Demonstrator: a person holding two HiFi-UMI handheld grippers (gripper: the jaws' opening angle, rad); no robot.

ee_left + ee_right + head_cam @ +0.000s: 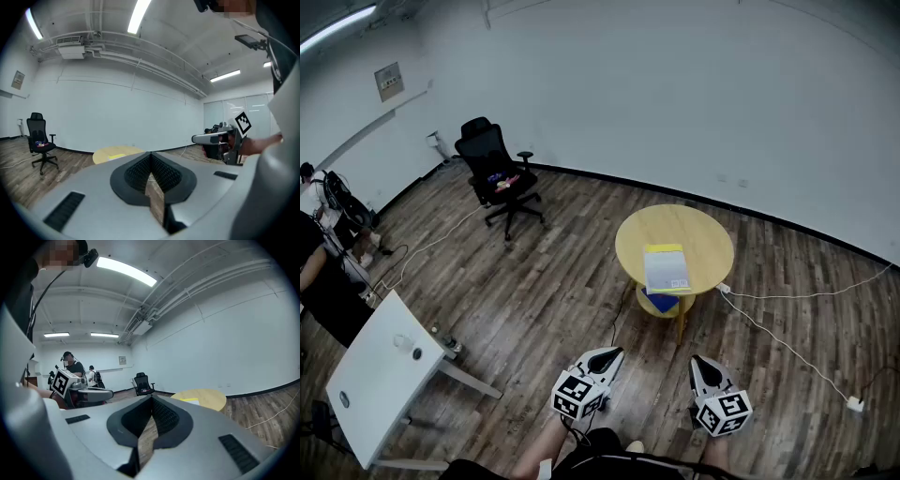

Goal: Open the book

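A closed book [666,269] with a pale cover and a yellow strip at its far end lies on the near half of a round yellow table [708,234]. Both grippers hang low in the head view, close to the person's body and well short of the table. The left gripper [610,355] and the right gripper [701,362] point toward the table, side by side. In the left gripper view the jaws [151,153] meet at the tips, with nothing between them. The right gripper view shows the same shut, empty jaws [151,397], with the table [206,397] beyond them.
A black office chair [497,173] with small items on its seat stands at the back left. A white table [380,375] sits at the near left, people [328,272] beside it. White cables [787,342] run across the wooden floor right of the round table. A blue thing [661,302] lies on its lower shelf.
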